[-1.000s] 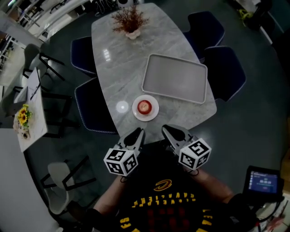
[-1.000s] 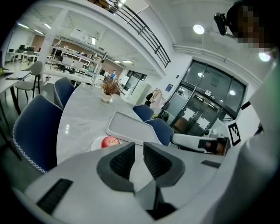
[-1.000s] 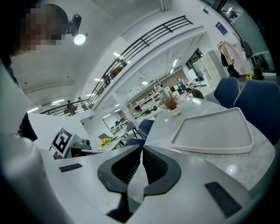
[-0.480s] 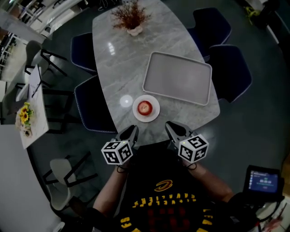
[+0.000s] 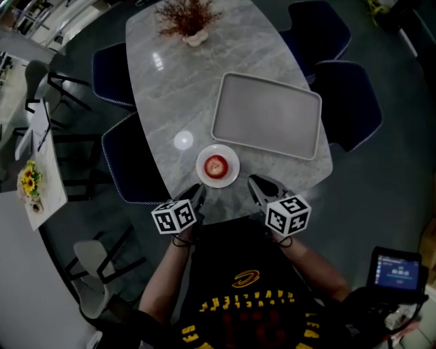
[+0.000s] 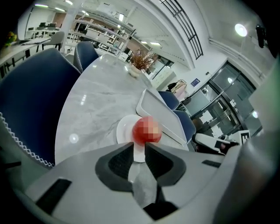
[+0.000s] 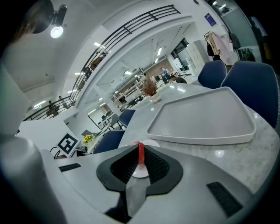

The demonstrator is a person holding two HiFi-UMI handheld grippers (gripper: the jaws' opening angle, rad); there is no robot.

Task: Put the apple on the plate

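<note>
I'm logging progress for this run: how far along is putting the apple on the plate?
Done: the apple sits on the white plate on the marble table. In hand: nothing. The left gripper and right gripper hang at the table's near edge, jaws slightly apart and empty. Left: nothing that shows; the job looks complete.

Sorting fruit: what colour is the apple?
Red; the head view shows the apple best, on the plate.

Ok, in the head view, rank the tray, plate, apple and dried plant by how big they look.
1. The tray, clearly largest.
2. The plate and the dried plant look about alike. The plant sits farther from the camera, so I won't rank them.
3. The apple, smallest.
</note>
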